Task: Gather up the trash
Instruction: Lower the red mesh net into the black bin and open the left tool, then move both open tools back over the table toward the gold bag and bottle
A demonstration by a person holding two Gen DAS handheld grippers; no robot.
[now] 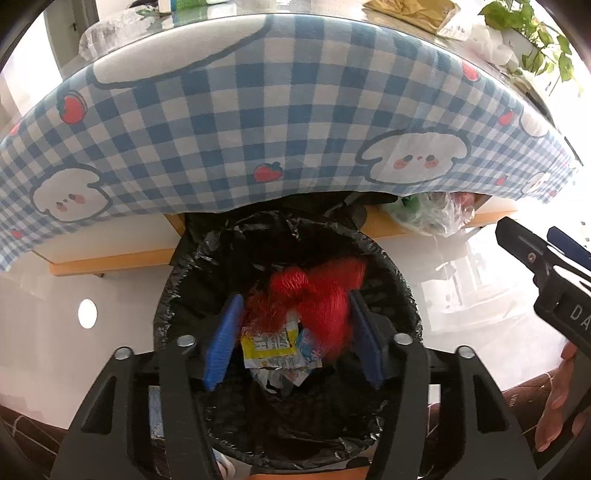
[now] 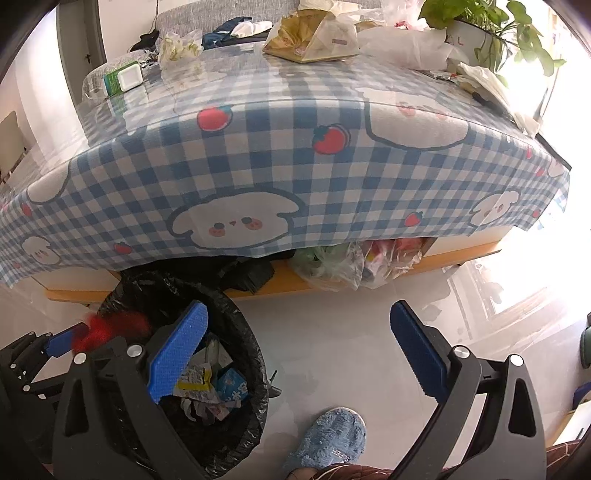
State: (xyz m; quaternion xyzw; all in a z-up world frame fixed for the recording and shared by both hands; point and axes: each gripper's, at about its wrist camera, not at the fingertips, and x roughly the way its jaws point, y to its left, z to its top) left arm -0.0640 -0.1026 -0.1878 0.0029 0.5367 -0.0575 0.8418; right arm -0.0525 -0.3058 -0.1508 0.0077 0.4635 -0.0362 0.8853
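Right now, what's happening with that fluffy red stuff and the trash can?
A person is tidying up. The left gripper has a red mesh bundle between its fingers, over the black-lined trash bin, where wrappers already lie. The right gripper is open and empty beside the bin. More litter waits on the checked table.

A home living room: a checked cartoon tablecloth [image 2: 280, 155] covers the table, a potted plant [image 2: 491, 29] on it, a fluffy slipper [image 2: 332, 439] below.

We see a blue-and-white checked tablecloth [image 2: 295, 166] printed with red strawberries, a black bin liner [image 1: 384, 266], a red mesh bundle [image 1: 317, 295], blue gripper pads [image 2: 177, 347] and a blue slipper [image 2: 328, 439].
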